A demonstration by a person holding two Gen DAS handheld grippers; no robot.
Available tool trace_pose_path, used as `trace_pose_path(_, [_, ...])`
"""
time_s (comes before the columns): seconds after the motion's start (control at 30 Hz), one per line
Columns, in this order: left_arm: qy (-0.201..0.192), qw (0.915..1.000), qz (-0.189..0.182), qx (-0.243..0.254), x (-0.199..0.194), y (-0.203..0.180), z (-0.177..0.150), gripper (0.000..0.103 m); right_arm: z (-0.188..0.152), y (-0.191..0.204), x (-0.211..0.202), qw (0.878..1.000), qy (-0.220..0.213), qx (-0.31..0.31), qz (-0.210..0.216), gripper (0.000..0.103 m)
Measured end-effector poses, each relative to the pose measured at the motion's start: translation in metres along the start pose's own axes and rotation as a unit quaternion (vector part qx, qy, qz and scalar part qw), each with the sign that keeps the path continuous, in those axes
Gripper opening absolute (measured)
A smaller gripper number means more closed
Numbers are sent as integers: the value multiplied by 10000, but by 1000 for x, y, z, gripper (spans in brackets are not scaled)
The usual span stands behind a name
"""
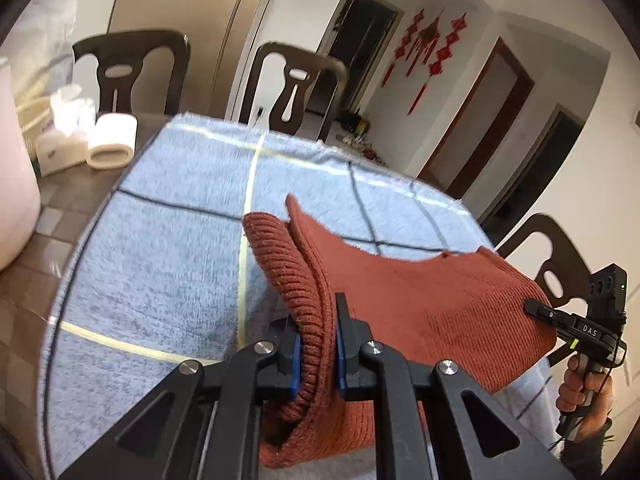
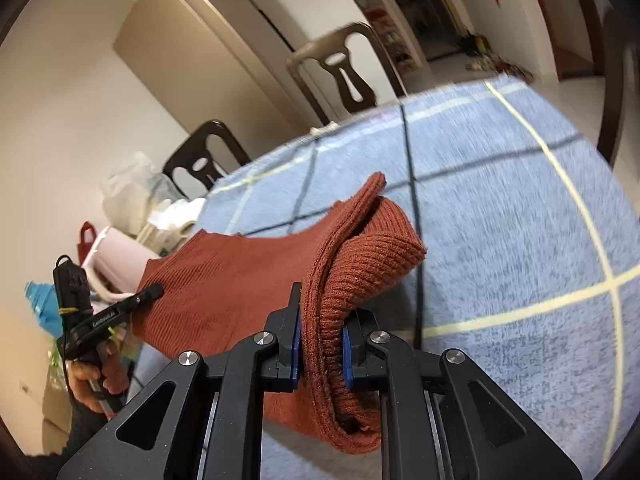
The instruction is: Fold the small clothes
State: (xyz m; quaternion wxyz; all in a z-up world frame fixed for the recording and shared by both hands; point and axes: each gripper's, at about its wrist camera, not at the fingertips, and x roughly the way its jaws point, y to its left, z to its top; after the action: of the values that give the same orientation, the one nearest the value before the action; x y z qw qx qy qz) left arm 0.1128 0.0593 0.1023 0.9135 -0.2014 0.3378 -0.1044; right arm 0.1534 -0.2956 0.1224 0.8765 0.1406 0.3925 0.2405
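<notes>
L gripper (image 1: 316, 344) + R gripper (image 2: 320, 340) each clamped on ribbed edge of rust sweater (image 1: 420, 292), stretched taut between, raised off desk (image 1: 160, 240) at 12 o'clock — prob. so fold drops flat.

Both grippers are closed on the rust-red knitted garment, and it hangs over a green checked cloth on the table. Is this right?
Not quite: the cloth is blue, not green, as both wrist views show. The rest holds: the left gripper and the right gripper are each closed on the rust-red knitted garment.
</notes>
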Motion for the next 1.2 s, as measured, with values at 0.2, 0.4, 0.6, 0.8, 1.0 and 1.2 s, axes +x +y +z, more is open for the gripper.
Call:
trace_pose_path(0.2, [-291, 9993, -171, 150, -48, -4, -21, 14, -14, 19, -38, 9993, -162, -288, 177, 15])
trace_pose_path(0.4, [417, 9987, -56, -285, -22, 26, -76, 15, -59, -18, -21, 9986, 496, 146, -64, 15])
trace_pose_path(0.6, [659, 9963, 44, -542, -11, 37, -100, 15, -80, -43, -2, 9959, 745, 441, -271, 17])
trace_pose_path(0.8, [551, 9974, 272, -386, -27, 34, -100, 20, -79, -36, -20, 9950, 581, 121, -803, 29])
trace_pose_path(1.0, [5, 9976, 649, -231, -57, 28, -87, 21, -73, -17, -48, 9924, 31, -274, -1197, 29])
trace_pose_path(1.2, [141, 9996, 188, 170, -32, -7, -78, 21, -70, -3, -12, 9914, 244, -599, -1138, 28])
